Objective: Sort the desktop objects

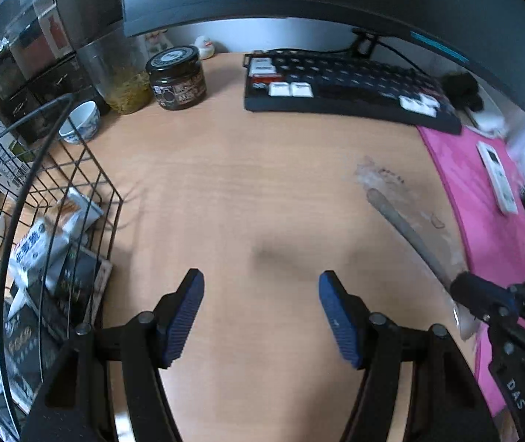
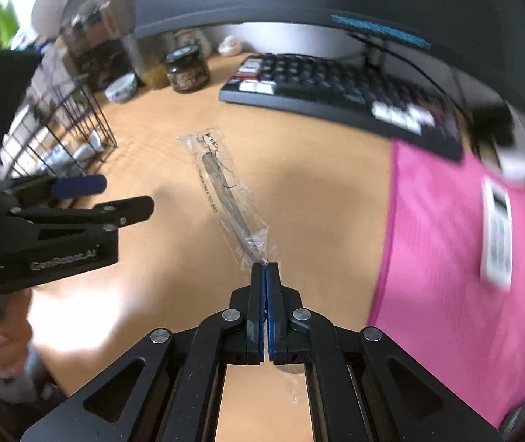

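Observation:
My right gripper [image 2: 265,266] is shut on the near end of a long clear plastic packet [image 2: 225,191] with a thin grey utensil inside. The packet stretches away from the jaws over the wooden desk. It also shows in the left wrist view [image 1: 406,232], at the right, with the right gripper [image 1: 461,287] clamped on its end. My left gripper [image 1: 260,294] is open and empty over bare desk, next to a black wire basket [image 1: 111,199] that holds several packets and boxes. The left gripper also shows at the left of the right wrist view [image 2: 104,199].
A black keyboard [image 1: 343,84] lies at the back under a monitor. A dark jar [image 1: 177,77], a glass jar with yellow contents [image 1: 126,77] and a small blue-and-white bowl [image 1: 82,121] stand at the back left. A pink mat [image 1: 483,213] at the right bears a white remote [image 1: 496,176].

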